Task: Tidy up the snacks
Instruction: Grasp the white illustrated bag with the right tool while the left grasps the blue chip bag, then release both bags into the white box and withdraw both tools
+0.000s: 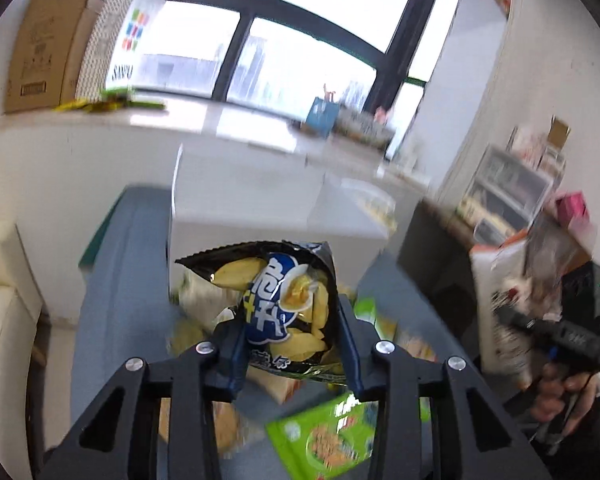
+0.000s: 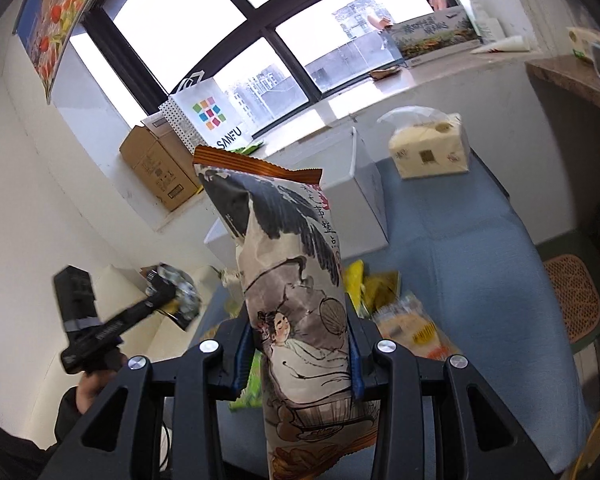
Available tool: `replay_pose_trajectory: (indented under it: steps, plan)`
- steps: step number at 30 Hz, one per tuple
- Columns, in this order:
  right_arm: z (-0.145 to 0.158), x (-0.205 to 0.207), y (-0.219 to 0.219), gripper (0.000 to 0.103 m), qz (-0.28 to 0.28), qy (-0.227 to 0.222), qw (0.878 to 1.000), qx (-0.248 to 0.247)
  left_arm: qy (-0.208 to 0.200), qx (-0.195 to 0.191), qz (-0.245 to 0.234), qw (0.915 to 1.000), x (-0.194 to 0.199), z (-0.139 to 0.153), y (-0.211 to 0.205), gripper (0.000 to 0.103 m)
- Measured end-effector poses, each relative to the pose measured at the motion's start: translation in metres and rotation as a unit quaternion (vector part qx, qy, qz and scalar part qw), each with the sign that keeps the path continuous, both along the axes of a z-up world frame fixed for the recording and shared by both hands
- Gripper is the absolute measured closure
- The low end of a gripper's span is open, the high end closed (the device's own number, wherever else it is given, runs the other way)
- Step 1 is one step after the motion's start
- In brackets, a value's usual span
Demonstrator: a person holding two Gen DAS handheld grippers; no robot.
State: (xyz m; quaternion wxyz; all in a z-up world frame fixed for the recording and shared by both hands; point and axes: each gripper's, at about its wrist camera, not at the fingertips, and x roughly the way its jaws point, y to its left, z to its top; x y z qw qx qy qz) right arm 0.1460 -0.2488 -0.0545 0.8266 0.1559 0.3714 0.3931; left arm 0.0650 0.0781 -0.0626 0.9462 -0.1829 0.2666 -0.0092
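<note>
My left gripper point(image 1: 290, 344) is shut on a black and blue bag of potato chips point(image 1: 284, 304), held up above the blue-grey sofa seat point(image 1: 112, 280). My right gripper point(image 2: 298, 356) is shut on a tall cream snack bag with an ink-painting print point(image 2: 292, 280), held upright. A green snack packet point(image 1: 328, 436) and other yellow and orange packets point(image 2: 412, 324) lie on the seat below. A white open box point(image 2: 364, 196) stands on the seat further back. The right gripper with its bag also shows at the right of the left wrist view point(image 1: 540, 320).
A wrapped pack of tissues point(image 2: 430, 150) sits on the seat behind the box. A cardboard box point(image 2: 160, 168) and a white shopping bag point(image 2: 208, 120) stand on the window sill. A wicker-topped stool point(image 2: 576, 300) is at the right. A shelf with containers point(image 1: 508, 192) stands by the wall.
</note>
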Motion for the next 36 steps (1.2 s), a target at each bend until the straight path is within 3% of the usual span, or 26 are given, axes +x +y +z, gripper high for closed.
replay_pose_trajectory:
  steps: [4, 9, 15, 19, 21, 22, 24, 27, 33, 36]
  plan:
    - [0.025, 0.028, 0.036, 0.062, 0.008, -0.028, 1.000, -0.009, -0.025, 0.000, -0.003, 0.9997, 0.035, 0.031, 0.022, 0.061]
    - [0.058, 0.086, 0.103, 0.062, -0.010, -0.056, 0.997, -0.052, -0.014, 0.052, -0.007, 0.9985, 0.102, 0.055, 0.038, 0.061]
    - [0.049, 0.166, 0.180, 0.062, -0.042, -0.042, 0.988, -0.142, 0.039, 0.072, 0.012, 0.9966, 0.171, 0.041, 0.064, 0.061]
    - [0.029, 0.201, 0.203, 0.060, -0.051, -0.016, 0.986, -0.161, 0.065, 0.097, 0.020, 0.9930, 0.195, 0.026, 0.072, 0.057]
    - [0.021, 0.214, 0.208, 0.028, -0.055, 0.007, 0.985, -0.162, 0.108, 0.099, 0.020, 0.9891, 0.207, 0.017, 0.077, 0.029]
    - [0.019, 0.217, 0.208, 0.000, -0.059, 0.013, 0.986, -0.157, 0.124, 0.102, 0.029, 0.9866, 0.210, 0.014, 0.079, 0.002]
    - [0.024, 0.216, 0.201, 0.000, -0.087, -0.002, 0.986, -0.140, 0.112, 0.106, 0.042, 0.9872, 0.205, 0.016, 0.082, 0.000]
    - [0.030, 0.211, 0.192, 0.000, -0.075, -0.022, 0.990, -0.116, 0.108, 0.093, 0.040, 0.9890, 0.197, 0.017, 0.085, 0.000]
    - [0.049, 0.184, 0.179, 0.000, -0.057, -0.074, 0.990, -0.101, 0.072, 0.101, 0.038, 0.9916, 0.170, 0.038, 0.077, 0.000]
    - [0.058, 0.171, 0.168, 0.000, -0.052, -0.091, 0.991, -0.089, 0.051, 0.125, 0.031, 0.9903, 0.150, 0.051, 0.063, 0.000]
